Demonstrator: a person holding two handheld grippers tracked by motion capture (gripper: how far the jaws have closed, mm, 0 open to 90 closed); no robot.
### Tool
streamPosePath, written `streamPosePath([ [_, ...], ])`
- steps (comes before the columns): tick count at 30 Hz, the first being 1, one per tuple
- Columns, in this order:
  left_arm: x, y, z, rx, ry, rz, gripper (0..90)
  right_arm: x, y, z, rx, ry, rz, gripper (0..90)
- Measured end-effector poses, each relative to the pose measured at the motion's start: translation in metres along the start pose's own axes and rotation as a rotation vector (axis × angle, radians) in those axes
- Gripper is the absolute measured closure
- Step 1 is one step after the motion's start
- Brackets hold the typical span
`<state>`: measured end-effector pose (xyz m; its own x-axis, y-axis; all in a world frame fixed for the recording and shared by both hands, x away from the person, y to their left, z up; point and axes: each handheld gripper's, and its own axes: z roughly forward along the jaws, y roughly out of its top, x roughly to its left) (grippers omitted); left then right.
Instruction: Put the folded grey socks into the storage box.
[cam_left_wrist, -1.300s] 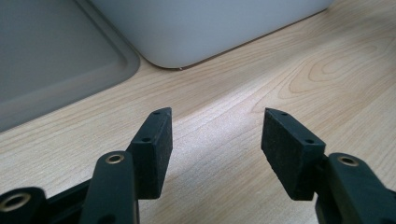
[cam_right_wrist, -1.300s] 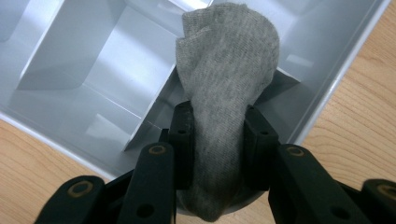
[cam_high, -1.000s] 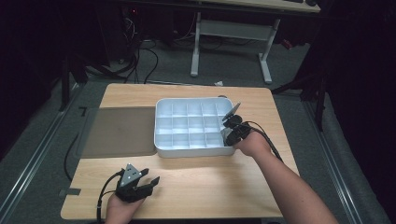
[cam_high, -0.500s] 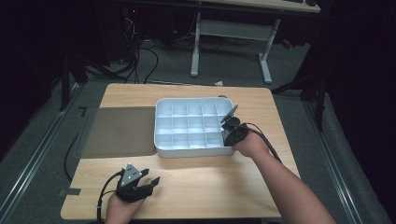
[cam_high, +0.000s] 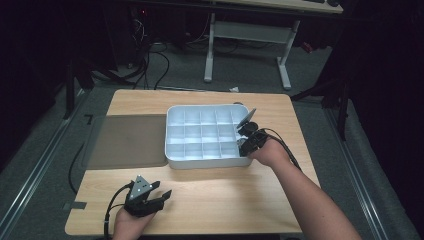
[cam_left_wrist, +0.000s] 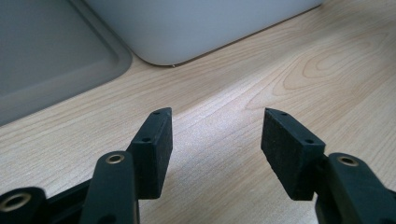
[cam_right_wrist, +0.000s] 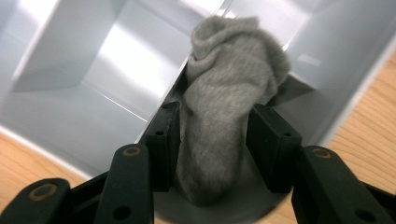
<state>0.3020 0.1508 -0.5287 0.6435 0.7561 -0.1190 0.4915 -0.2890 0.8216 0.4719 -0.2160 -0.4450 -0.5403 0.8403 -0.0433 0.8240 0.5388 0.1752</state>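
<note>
A grey sock (cam_right_wrist: 224, 70) stands bunched in a corner compartment at the near right of the white divided tray (cam_high: 200, 162). My right gripper (cam_right_wrist: 215, 107) reaches into that compartment from the tray's right side (cam_high: 244, 141). Its jaws have just been opening and now stand on either side of the sock, which is still between them, without squeezing it. My left gripper (cam_high: 162, 195) rests low over the bare wood near the table's front left. Its jaws are wide open with nothing between them (cam_left_wrist: 215, 112).
A flat grey mat (cam_high: 130, 140) lies against the tray's left side, and its corner (cam_left_wrist: 46, 46) and the tray's wall (cam_left_wrist: 201, 23) lie just ahead of my left gripper. Bare wooden tabletop (cam_high: 225, 195) spans the front. A desk frame (cam_high: 250, 35) and cables stand on the floor beyond.
</note>
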Motion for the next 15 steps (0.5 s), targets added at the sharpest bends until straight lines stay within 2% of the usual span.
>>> streamPosePath([
  [5, 0.0, 0.0, 0.001, -0.003, -0.003, -0.004, 43.9, -0.002, -0.001, -0.012, -0.028, 0.01, 0.017, 54.1],
  [8, 0.0, 0.0, 0.001, 0.004, -0.005, 0.0, 43.9, -0.003, -0.001, -0.022, -0.046, 0.007, 0.018, 56.9],
  [9, 0.0, 0.0, 0.001, 0.005, -0.005, 0.001, 43.9, -0.002, -0.002, -0.025, -0.051, 0.008, 0.018, 59.8],
  [10, 0.0, 0.0, 0.001, 0.006, -0.005, 0.001, 43.9, -0.001, -0.003, -0.028, -0.049, 0.014, 0.019, 72.9],
  [11, 0.0, 0.0, 0.001, 0.009, -0.006, 0.002, 43.9, -0.001, -0.003, -0.028, -0.049, 0.014, 0.019, 72.9],
  [12, 0.0, 0.0, 0.001, 0.01, -0.007, 0.002, 43.8, 0.0, -0.005, -0.026, -0.031, 0.004, -0.01, 82.7],
  [14, -0.001, 0.0, 0.002, 0.007, -0.005, 0.001, 43.8, 0.0, -0.005, -0.025, -0.024, -0.002, -0.011, 85.5],
  [15, -0.001, 0.0, 0.002, 0.008, -0.005, 0.001, 43.9, 0.001, -0.006, -0.022, -0.008, -0.008, 0.004, 87.6],
])
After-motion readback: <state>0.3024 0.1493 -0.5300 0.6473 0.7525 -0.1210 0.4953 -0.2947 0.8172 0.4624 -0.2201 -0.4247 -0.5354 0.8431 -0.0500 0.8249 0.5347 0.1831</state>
